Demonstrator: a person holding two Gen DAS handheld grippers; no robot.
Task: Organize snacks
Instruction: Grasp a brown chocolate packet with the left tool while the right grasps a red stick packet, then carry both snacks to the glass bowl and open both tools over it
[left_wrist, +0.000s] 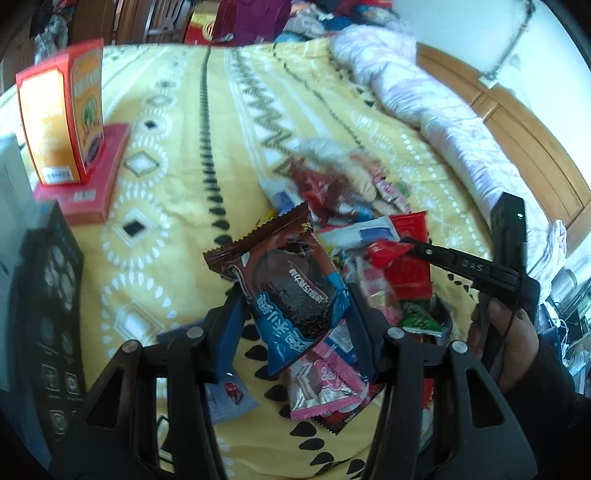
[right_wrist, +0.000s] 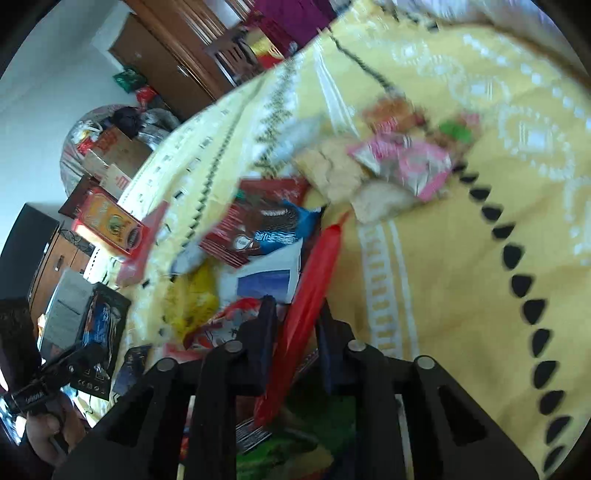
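- The left tongs (left_wrist: 295, 295) are clamped on a brown-and-blue cookie packet (left_wrist: 288, 284), which sticks up and forward between the two blue-padded fingers (left_wrist: 231, 325).
- Just under that packet lies a pink wrapper (left_wrist: 325, 387), at the near edge of the snack pile (left_wrist: 354, 229) on the bed.
- The right tongs (right_wrist: 295, 314) are clamped on a flat red packet (right_wrist: 314, 280), seen almost edge-on in the right wrist view; from the left wrist view the same tongs (left_wrist: 410, 242) pinch its corner (left_wrist: 388, 251) over the pile.
- The hand (left_wrist: 509, 343) holding the right tongs shows at the right edge of the left wrist view.
- The pile sits on a yellow patterned bedspread (left_wrist: 207, 155), the wrappers overlapping; the farther ones are too blurred to name.
- At the left, well apart from the pile, an orange carton (left_wrist: 59, 114) stands upright on a flat red box (left_wrist: 92, 177).
- Nearer on that side lies a black printed box (left_wrist: 55, 295), beside a white box (left_wrist: 11, 177).
- Beyond the pile, a pale quilt (left_wrist: 413, 92) is bunched against the wooden bed frame (left_wrist: 517, 122).
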